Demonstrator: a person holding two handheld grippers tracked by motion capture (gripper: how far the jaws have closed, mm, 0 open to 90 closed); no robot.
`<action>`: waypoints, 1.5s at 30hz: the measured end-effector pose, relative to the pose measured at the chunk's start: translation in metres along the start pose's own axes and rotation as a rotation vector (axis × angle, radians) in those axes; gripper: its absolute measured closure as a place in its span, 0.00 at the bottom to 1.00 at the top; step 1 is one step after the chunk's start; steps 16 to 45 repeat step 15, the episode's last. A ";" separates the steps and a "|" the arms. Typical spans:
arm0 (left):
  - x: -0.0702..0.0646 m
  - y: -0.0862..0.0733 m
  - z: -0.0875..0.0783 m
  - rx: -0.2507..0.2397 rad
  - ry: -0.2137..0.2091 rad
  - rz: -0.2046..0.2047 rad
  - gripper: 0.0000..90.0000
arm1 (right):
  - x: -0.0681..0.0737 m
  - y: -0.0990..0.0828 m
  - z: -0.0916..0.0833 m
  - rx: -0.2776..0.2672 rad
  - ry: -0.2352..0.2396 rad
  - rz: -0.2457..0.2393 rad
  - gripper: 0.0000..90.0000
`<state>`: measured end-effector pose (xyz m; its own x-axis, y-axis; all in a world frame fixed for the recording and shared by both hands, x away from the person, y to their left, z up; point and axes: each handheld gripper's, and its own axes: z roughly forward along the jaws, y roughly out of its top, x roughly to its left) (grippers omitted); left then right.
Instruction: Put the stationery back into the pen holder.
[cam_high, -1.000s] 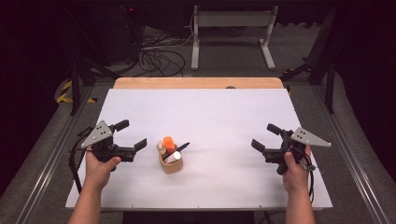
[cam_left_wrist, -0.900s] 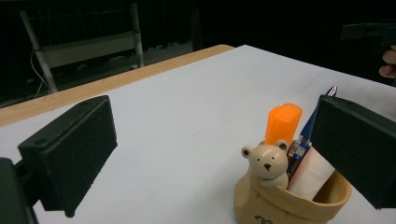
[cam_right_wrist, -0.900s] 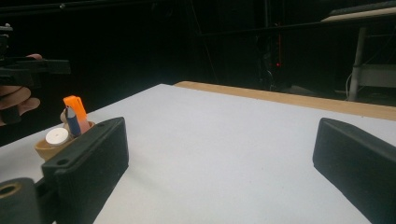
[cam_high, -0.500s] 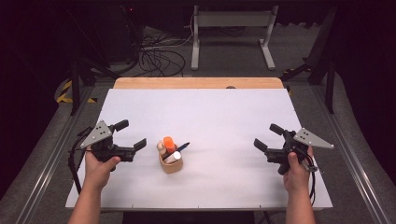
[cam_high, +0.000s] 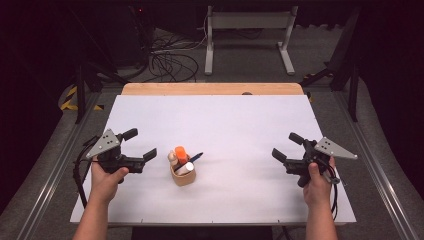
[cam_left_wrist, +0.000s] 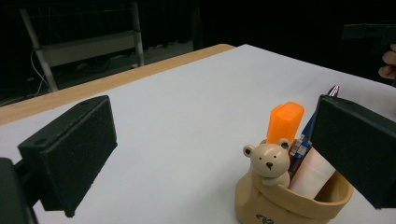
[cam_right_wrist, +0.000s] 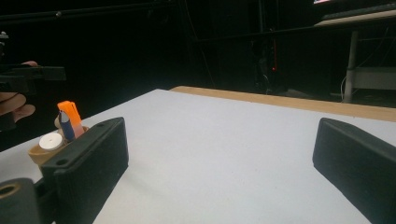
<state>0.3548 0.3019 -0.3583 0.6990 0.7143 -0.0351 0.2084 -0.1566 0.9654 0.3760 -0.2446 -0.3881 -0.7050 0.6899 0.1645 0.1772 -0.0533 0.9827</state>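
A tan bear-shaped pen holder (cam_high: 183, 176) stands on the white table cover (cam_high: 240, 120), left of centre near the front. It holds an orange marker (cam_high: 180, 153), a blue pen (cam_high: 195, 158) and a white-capped tube (cam_high: 186, 167). My left gripper (cam_high: 140, 145) hovers open just left of the holder, and nothing is between its jaws. In the left gripper view the holder (cam_left_wrist: 289, 198) and marker (cam_left_wrist: 284, 120) sit close ahead, beside the right-hand jaw. My right gripper (cam_high: 286, 147) is open and empty far off at the right, with the holder (cam_right_wrist: 39, 151) distant at its left.
A wooden strip (cam_high: 212, 89) borders the far edge of the table. Beyond it on the dark floor are cables (cam_high: 170, 60) and a metal stand (cam_high: 248, 20). Metal rails run along both sides of the table.
My right gripper has drifted slightly to the right. The left gripper and the holder have not moved.
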 end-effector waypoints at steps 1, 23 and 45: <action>0.000 0.000 0.000 0.000 0.000 0.000 0.01 | 0.000 0.000 0.000 0.000 0.000 0.000 0.04; 0.000 -0.001 0.001 0.004 -0.002 -0.002 0.01 | 0.001 -0.001 0.004 0.021 0.003 -0.009 0.04; 0.000 -0.001 0.001 0.004 -0.002 -0.002 0.01 | 0.001 -0.001 0.004 0.021 0.003 -0.009 0.04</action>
